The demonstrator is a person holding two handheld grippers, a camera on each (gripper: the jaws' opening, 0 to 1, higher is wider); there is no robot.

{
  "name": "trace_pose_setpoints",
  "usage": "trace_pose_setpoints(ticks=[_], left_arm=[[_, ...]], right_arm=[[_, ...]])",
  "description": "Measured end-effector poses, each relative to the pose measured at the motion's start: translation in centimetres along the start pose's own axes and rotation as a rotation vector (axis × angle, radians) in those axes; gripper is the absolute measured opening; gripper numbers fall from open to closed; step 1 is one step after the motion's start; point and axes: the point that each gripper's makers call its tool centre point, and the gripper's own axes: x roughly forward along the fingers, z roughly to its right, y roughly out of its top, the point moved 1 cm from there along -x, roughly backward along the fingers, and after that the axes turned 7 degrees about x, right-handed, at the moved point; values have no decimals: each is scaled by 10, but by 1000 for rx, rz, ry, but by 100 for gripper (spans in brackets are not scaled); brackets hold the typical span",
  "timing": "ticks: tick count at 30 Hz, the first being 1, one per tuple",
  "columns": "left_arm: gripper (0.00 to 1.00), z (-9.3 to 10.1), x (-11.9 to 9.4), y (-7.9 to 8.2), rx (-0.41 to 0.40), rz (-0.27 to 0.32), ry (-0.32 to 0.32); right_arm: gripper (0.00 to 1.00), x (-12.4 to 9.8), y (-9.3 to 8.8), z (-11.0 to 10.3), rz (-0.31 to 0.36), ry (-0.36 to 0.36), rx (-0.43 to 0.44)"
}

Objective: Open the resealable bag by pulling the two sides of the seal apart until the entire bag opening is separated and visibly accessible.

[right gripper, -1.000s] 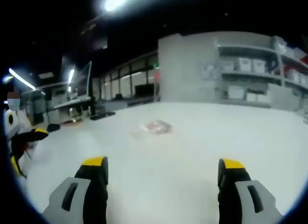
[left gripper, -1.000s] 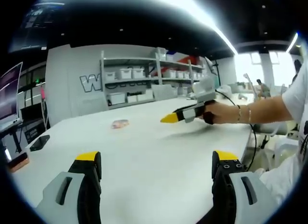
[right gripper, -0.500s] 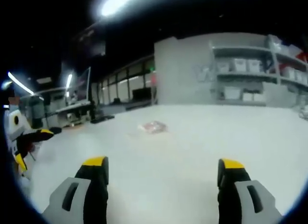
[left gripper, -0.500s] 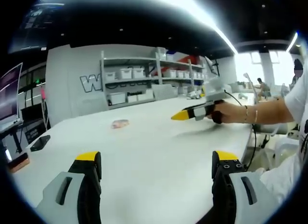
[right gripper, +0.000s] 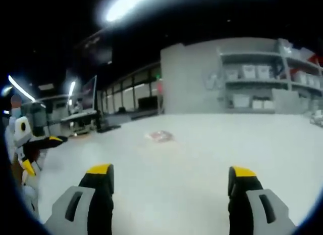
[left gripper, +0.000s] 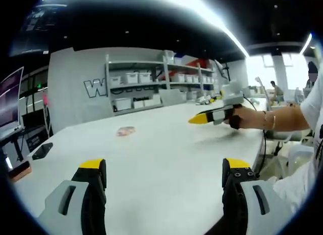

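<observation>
My left gripper view is bright and fairly sharp. A long ceiling light strip point(left gripper: 202, 10) burns out to pure white, and the windows point(left gripper: 275, 68) at far right are blown out too. The white table point(left gripper: 161, 159) shows only soft, faint shadows. My right gripper view is dimmer and blurred all over, with a glaring lamp point(right gripper: 126, 5) overhead. In both, straight lines bow toward the edges.

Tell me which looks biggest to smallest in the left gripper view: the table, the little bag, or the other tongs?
1. white table
2. right tongs, reaching in from the right
3. resealable bag, lying far off on the table

The bag's distance from the camera shrinks it, so its true size against the tongs is unsure.
</observation>
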Motion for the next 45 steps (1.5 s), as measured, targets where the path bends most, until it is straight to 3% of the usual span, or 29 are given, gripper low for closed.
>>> trace_pose_setpoints(ticks=[45], left_arm=[[94,6,1,-2,4,2,-7]], right_arm=[[96,-83,-6,10,92,-34,16]])
